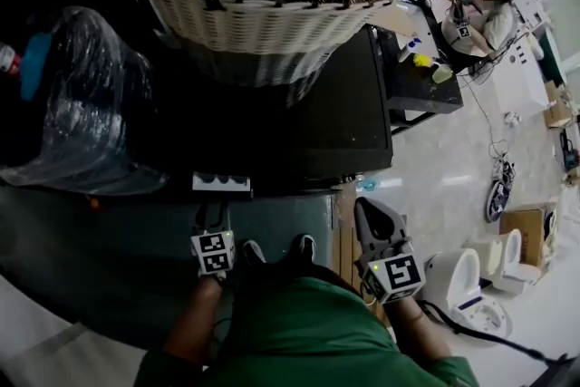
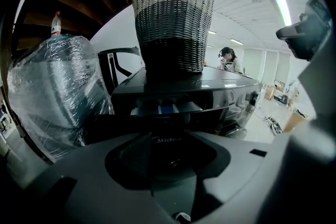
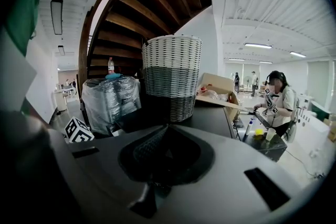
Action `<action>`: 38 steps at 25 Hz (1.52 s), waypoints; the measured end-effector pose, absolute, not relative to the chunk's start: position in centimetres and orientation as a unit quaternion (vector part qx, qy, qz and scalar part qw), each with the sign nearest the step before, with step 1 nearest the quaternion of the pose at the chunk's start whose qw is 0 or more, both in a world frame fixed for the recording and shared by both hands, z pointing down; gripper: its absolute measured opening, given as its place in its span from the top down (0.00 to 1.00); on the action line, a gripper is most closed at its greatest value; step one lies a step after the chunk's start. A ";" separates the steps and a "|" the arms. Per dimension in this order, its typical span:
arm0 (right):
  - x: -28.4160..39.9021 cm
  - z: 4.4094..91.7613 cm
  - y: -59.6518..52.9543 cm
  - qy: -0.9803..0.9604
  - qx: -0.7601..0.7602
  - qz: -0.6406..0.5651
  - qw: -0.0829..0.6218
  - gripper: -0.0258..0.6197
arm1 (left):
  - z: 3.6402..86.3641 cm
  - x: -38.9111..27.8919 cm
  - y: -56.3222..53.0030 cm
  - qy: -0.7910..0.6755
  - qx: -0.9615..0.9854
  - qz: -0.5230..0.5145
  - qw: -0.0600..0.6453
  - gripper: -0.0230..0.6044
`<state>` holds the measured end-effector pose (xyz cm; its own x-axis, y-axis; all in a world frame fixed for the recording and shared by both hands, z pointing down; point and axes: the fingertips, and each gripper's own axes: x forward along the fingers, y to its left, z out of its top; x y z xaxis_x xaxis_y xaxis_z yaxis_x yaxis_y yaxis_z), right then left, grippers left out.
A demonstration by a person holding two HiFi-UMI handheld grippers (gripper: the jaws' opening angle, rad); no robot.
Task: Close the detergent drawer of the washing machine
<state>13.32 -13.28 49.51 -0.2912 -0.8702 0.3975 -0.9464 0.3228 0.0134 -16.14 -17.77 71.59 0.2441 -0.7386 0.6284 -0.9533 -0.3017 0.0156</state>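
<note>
Left gripper (image 1: 213, 208), jaws spread and holding nothing, sits right at the front of the detergent drawer (image 1: 222, 183), which sticks out of the washing machine (image 1: 344, 131) just ahead of it. Right gripper (image 1: 369, 213) hangs off to its side, jaws pinched together, empty. Looks like pre-push to me: next is a straight shove forward till it's flush.
</note>
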 end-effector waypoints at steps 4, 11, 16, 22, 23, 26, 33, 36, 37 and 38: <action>13.4 49.2 -13.9 -0.791 0.576 0.117 0.171 0.93 | 71.6 -16.0 -19.3 -0.552 0.765 0.267 0.197 0.66; 13.7 49.6 -14.6 -0.787 0.579 0.110 0.182 0.93 | 71.7 -15.6 -21.6 -0.551 0.769 0.259 0.194 0.66; 13.2 49.7 -15.5 -0.788 0.577 0.112 0.181 0.93 | 71.6 -15.7 -22.4 -0.552 0.769 0.255 0.196 0.66; 13.0 50.0 -16.8 -0.791 0.575 0.113 0.178 0.93 | 71.6 -15.5 -23.5 -0.555 0.766 0.254 0.203 0.66; 12.9 50.0 -17.0 -0.791 0.574 0.113 0.178 0.93 | 71.6 -15.5 -23.5 -0.555 0.765 0.253 0.204 0.66; 12.7 50.0 -17.5 -0.792 0.573 0.118 0.176 0.93 | 71.6 -15.5 -23.4 -0.555 0.765 0.253 0.207 0.66; 12.7 50.1 -18.7 -0.791 0.572 0.123 0.182 0.93 | 71.7 -15.6 -23.7 -0.559 0.768 0.240 0.200 0.66; 12.7 50.1 -19.1 -0.791 0.571 0.126 0.181 0.93 | 71.8 -15.6 -23.8 -0.557 0.769 0.242 0.200 0.66; 12.7 50.1 -19.2 -0.791 0.571 0.126 0.182 0.93 | 71.8 -15.6 -23.9 -0.557 0.769 0.243 0.200 0.66; 12.8 50.1 -19.2 -0.791 0.570 0.126 0.183 0.93 | 71.9 -15.6 -23.9 -0.556 0.769 0.243 0.199 0.66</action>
